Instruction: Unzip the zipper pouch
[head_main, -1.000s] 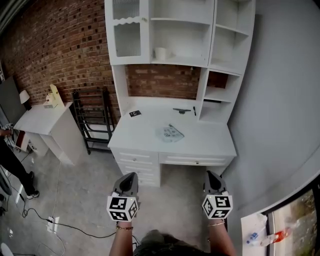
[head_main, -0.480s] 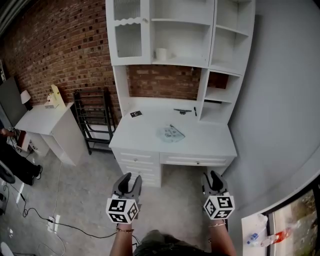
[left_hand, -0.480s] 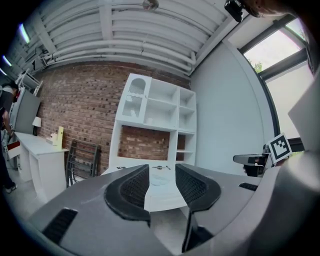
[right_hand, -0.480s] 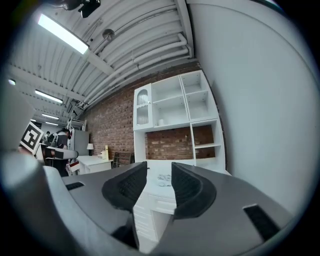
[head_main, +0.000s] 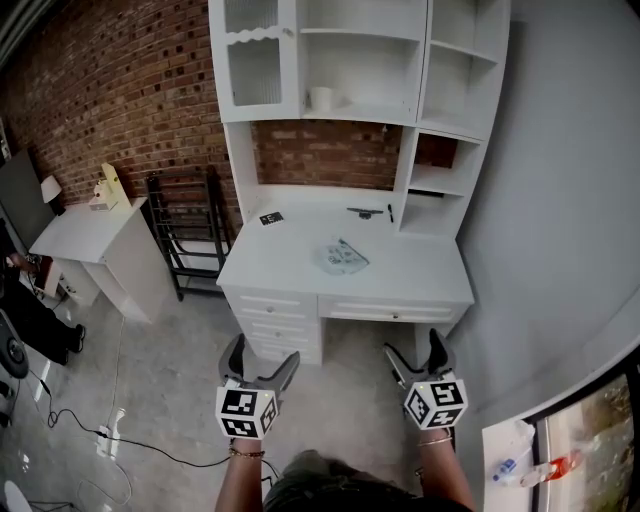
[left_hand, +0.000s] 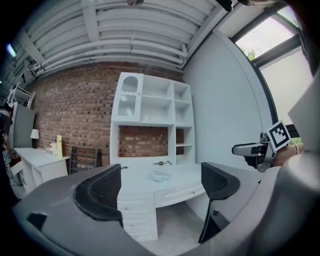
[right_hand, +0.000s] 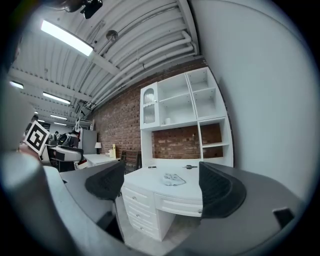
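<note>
White wooden desk (head_main: 420, 282) against the red brick wall (head_main: 110, 90) bears the small pale zipper pouch (head_main: 344, 257), lying flat mid-top. Behind it rest a black square card (head_main: 271, 218) and a dark slim tool (head_main: 363, 212). Well short of the desk, left gripper (head_main: 262, 355) and right gripper (head_main: 414, 350) hover, jaws just spread wide, nothing between them.
</note>
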